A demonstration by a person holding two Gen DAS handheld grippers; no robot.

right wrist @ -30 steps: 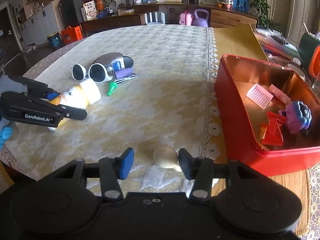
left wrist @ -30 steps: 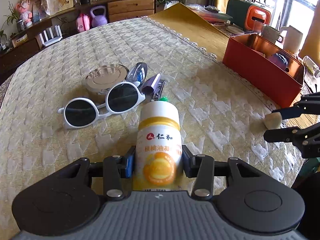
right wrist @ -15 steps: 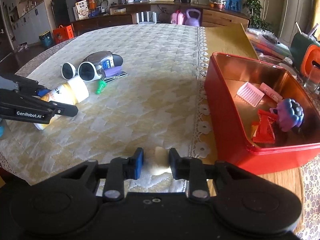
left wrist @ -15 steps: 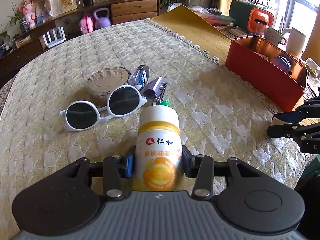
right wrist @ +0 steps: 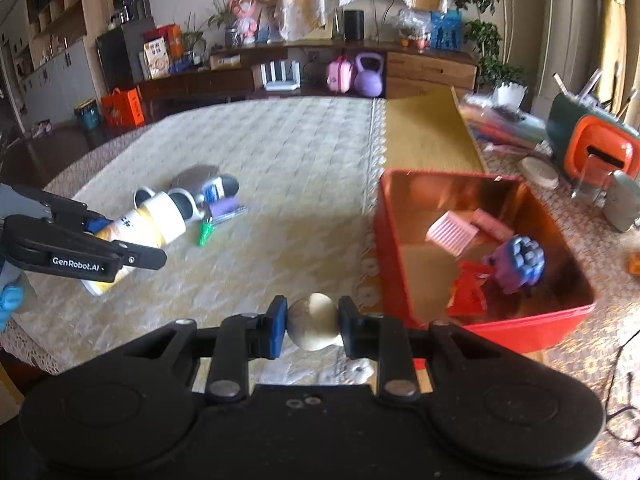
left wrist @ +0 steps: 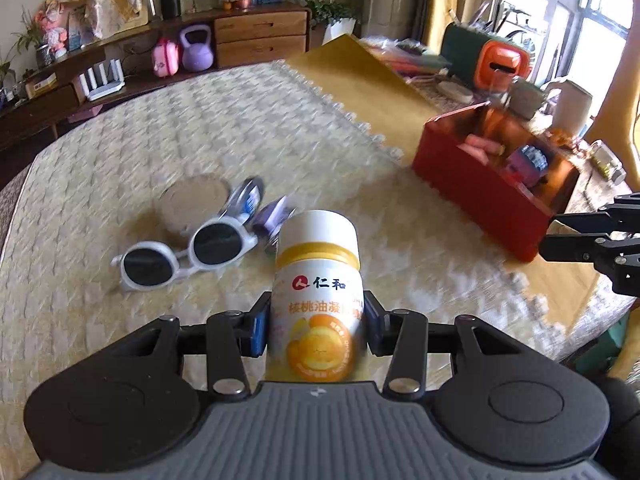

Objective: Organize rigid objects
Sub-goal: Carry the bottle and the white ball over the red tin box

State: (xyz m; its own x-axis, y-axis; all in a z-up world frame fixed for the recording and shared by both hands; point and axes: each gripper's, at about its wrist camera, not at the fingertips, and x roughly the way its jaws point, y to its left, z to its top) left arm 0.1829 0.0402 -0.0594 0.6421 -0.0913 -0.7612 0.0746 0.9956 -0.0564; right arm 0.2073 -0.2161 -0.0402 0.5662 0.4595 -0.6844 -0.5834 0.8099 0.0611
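While left gripper [left wrist: 316, 326] clamps bottle [left wrist: 317, 300], right gripper [right wrist: 312, 326] clamps ball [right wrist: 313, 321] beside bin [right wrist: 520, 330].

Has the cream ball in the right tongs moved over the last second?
Yes. The cream ball, clamped in the right tongs, is now lifted off the tablecloth, beside the red box.
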